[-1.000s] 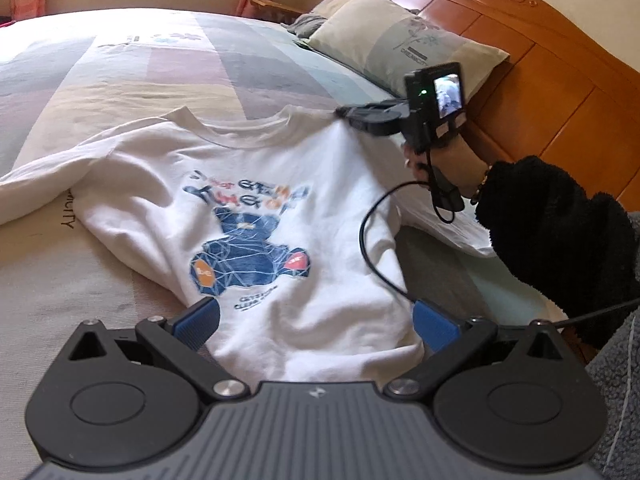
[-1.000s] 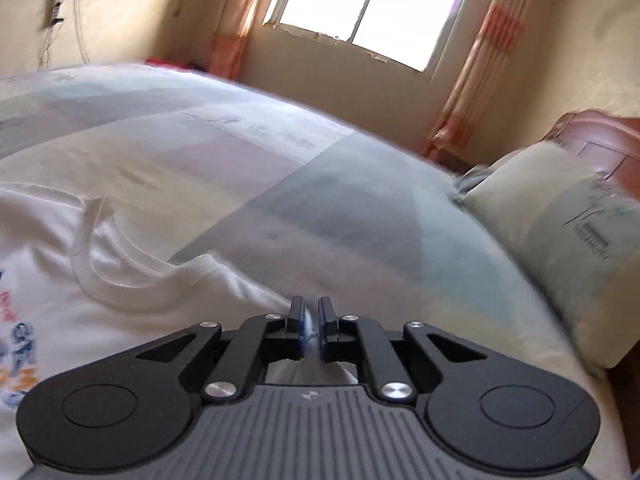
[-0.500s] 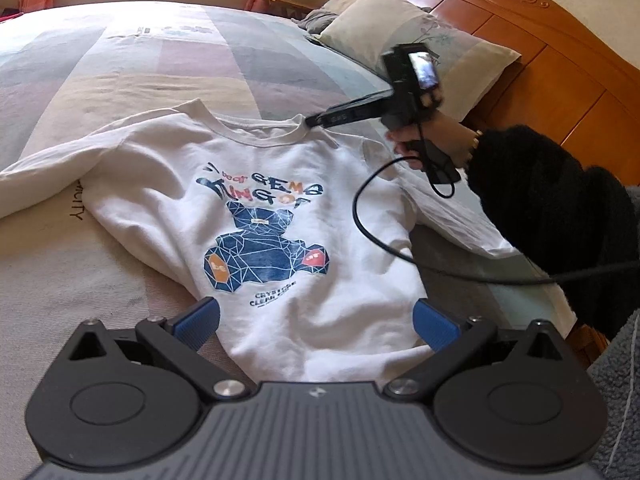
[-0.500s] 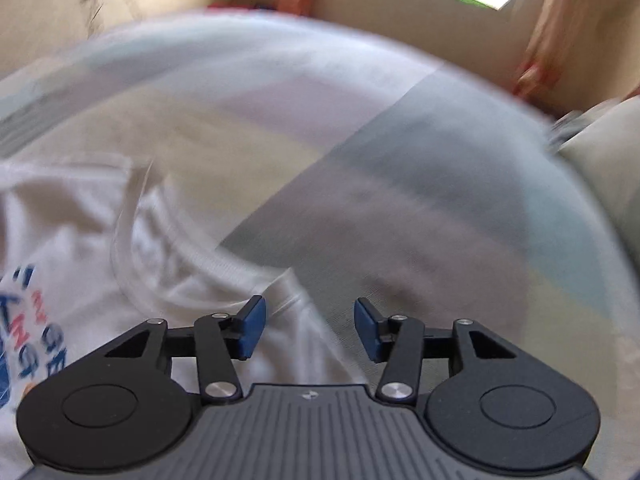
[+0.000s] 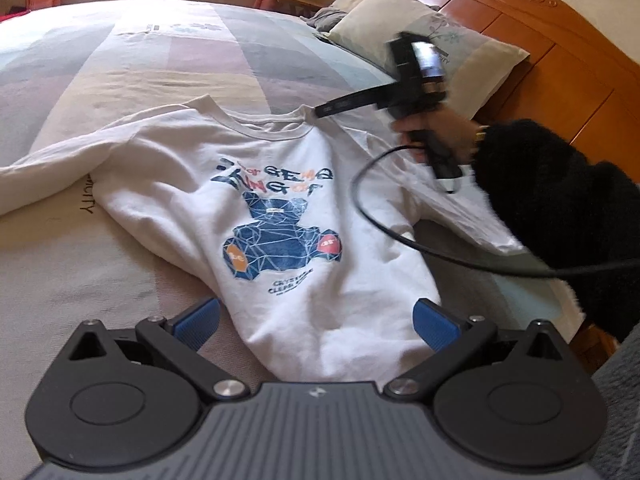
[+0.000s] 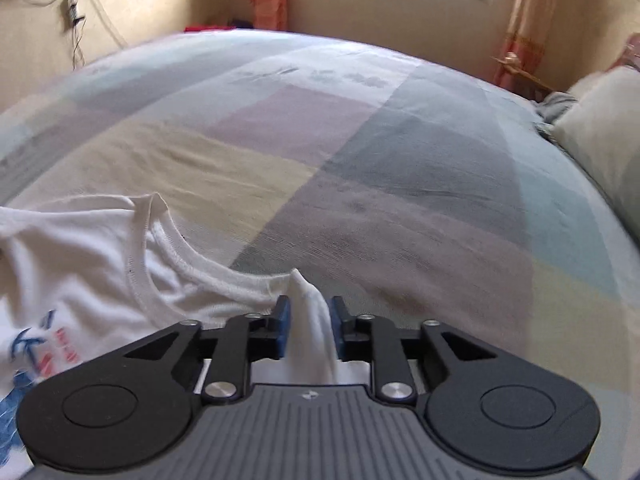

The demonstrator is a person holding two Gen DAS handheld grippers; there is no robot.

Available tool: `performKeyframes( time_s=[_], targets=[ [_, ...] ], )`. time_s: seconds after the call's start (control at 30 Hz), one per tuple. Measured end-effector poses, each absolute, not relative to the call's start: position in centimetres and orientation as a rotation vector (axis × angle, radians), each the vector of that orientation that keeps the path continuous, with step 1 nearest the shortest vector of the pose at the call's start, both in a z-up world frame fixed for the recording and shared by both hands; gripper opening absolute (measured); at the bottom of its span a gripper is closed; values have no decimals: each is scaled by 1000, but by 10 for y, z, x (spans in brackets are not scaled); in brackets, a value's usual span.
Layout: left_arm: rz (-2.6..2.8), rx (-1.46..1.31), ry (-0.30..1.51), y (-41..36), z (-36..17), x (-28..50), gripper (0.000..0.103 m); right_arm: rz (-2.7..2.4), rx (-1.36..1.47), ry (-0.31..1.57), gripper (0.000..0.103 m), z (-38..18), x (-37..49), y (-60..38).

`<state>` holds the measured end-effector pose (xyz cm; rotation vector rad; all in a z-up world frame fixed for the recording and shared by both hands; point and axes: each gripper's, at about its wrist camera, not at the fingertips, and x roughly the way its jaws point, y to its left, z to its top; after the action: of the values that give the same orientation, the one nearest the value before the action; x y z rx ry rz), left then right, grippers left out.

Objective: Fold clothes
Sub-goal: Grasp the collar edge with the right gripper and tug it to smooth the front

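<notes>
A white long-sleeved shirt with a blue bear print lies face up on the bed, its collar far from me and its hem near. My left gripper is open wide just above the hem, holding nothing. My right gripper, held by a hand in a black sleeve, reaches to the collar's right end. In the right wrist view, that gripper is shut on a raised ridge of the shirt at the shoulder beside the collar.
The patchwork bedspread stretches far beyond the shirt. A pillow leans on the wooden headboard at the right. A black cable loops over the shirt's right side. The black sleeve crosses the right sleeve area.
The right gripper was shut, opened, moved left toward the collar, and has closed on the shoulder fabric. The left gripper has stayed open near the hem.
</notes>
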<state>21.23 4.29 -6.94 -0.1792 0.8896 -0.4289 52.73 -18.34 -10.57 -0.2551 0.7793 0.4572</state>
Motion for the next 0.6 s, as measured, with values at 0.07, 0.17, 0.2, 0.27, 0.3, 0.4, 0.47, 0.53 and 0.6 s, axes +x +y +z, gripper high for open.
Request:
performKeyframes(
  time_s=[0.07,0.17,0.2,0.27,0.3,0.4,0.47,0.53,0.6],
  targets=[
    [-421,-165,888,41,-68,208,102,430,-221,796,36,-98,508,-206],
    [-410,-144,886,39,-66,203,102,383,-142,828,43,-93,469,-247],
    [-406,-137,886,38,-65,201,102,363,-112,835,44,-93,453,-262],
    [-399,-124,884,36,-64,197,102,325,-51,848,44,-93,421,-291],
    [-395,-117,884,35,-63,195,102,301,-13,846,45,-94,402,-308],
    [-394,-84,899,26,-64,190,102,223,56,838,47,-99,347,-354],
    [-400,-58,905,17,-63,187,102,161,69,839,47,-103,320,-380],
    [-413,-44,906,8,-60,185,102,108,70,834,47,-104,306,-403],
    [-420,-29,902,-2,-56,183,102,74,57,811,47,-101,306,-418]
  ],
)
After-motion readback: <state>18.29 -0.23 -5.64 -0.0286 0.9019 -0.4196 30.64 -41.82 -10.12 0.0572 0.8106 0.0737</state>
